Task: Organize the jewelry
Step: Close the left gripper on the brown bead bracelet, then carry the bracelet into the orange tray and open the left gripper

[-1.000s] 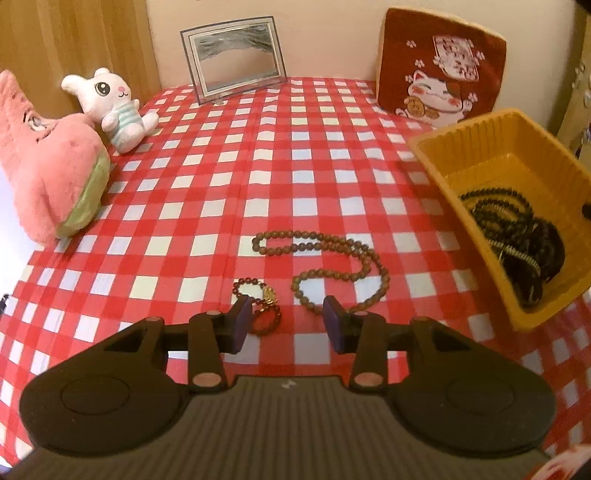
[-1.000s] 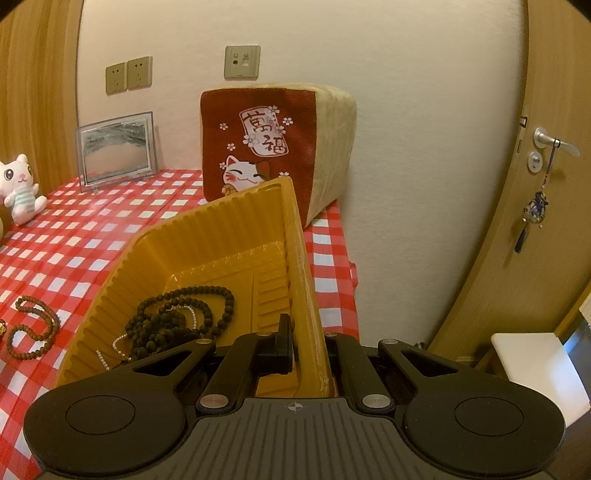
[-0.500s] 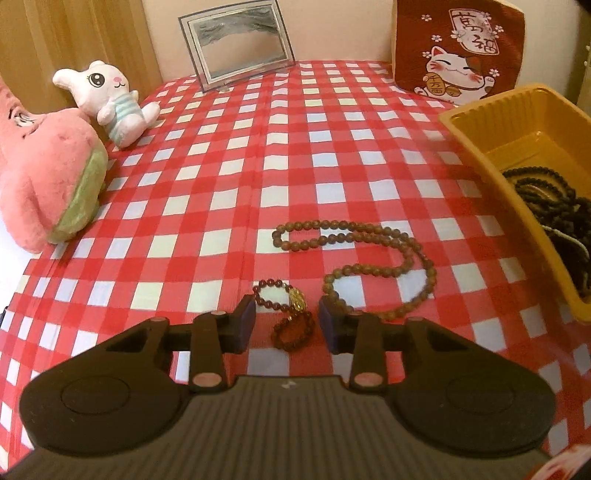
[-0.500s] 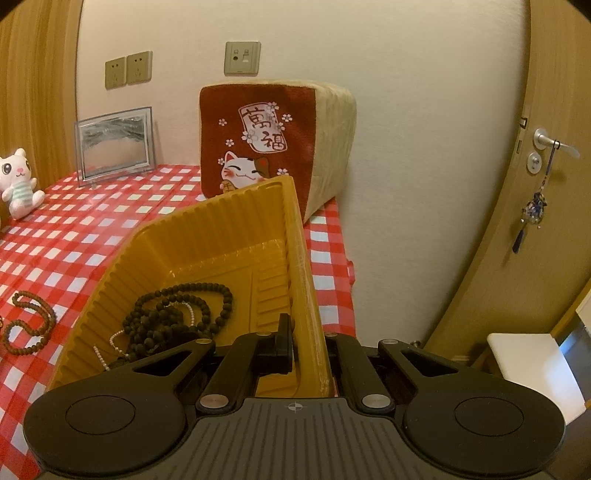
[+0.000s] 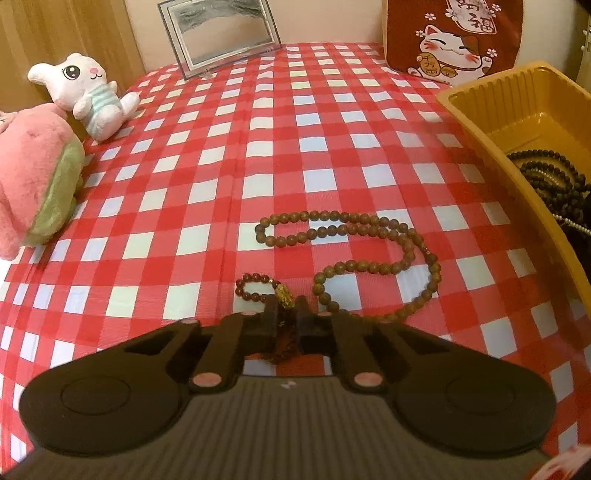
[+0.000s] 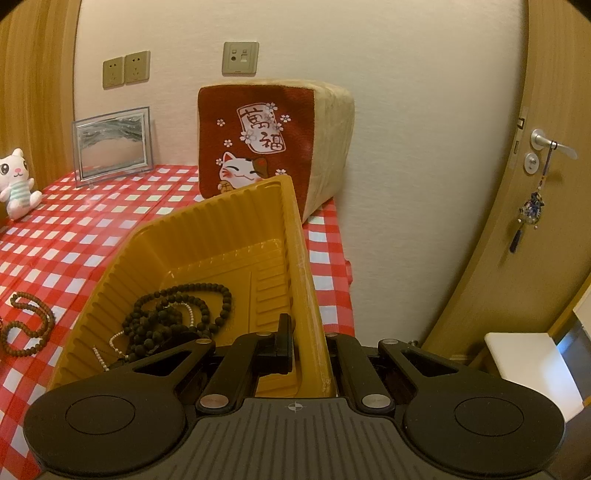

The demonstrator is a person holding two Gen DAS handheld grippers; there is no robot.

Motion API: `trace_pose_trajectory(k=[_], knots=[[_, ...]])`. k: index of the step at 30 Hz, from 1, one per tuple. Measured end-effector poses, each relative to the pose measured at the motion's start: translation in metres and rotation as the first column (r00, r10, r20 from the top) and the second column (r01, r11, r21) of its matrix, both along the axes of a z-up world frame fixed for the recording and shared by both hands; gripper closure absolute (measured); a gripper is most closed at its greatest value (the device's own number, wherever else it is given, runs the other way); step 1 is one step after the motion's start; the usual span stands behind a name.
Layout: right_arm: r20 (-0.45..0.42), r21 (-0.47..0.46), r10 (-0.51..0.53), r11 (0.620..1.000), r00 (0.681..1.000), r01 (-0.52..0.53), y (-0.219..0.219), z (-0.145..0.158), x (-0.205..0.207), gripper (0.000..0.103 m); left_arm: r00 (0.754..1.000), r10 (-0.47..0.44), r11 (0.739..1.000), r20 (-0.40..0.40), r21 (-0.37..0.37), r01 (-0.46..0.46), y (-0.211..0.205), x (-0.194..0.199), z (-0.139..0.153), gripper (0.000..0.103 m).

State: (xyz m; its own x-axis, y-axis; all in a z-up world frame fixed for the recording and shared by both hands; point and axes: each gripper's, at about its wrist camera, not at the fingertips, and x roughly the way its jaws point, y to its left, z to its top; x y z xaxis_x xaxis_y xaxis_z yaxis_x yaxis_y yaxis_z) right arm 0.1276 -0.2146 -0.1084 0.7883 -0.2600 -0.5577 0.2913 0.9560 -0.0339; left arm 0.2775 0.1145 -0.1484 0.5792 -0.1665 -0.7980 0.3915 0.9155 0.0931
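Pinching the dark red bracelet on the table's near edge, left gripper clamped on its gold charm.
Sitting just right: brown bead necklace. Right gripper gripping yellow tray wall, black beads inside.

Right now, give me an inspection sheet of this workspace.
Surface: table under a red-and-white checked cloth.
Job's things: small red bracelet and long brown necklace on the cloth; yellow tray holds black beads.
Clutter: white plush, pink plush, picture frame, cat cushion.
Grippers: left gripper has just closed on the bracelet; right gripper clamps the tray's wall.
Cables: nothing seen.
Surroundings: wall sockets, door.
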Motion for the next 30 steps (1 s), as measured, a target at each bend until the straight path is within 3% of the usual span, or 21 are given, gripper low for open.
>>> trace_pose_trajectory(k=[9,20,30], knots=[[0.001,-0.003,0.001,1.000,1.000,-0.001,0.001,0.000,0.000,0.099,1.000,-0.012,1.000,0.018,-0.018,0.012,0.001,-0.003,0.013,0.099],[0.006,-0.001,0.005,1.000,1.000,-0.005,0.002,0.003,0.000,0.099,0.991,-0.104,0.992,0.082,-0.057,0.109,-0.010,-0.022,0.063,0.099],[0.011,0.003,0.003,1.000,1.000,-0.003,0.001,0.002,-0.001,0.099,0.960,-0.228,0.945,0.161,-0.203,0.258,-0.041,-0.042,0.122,0.099]])
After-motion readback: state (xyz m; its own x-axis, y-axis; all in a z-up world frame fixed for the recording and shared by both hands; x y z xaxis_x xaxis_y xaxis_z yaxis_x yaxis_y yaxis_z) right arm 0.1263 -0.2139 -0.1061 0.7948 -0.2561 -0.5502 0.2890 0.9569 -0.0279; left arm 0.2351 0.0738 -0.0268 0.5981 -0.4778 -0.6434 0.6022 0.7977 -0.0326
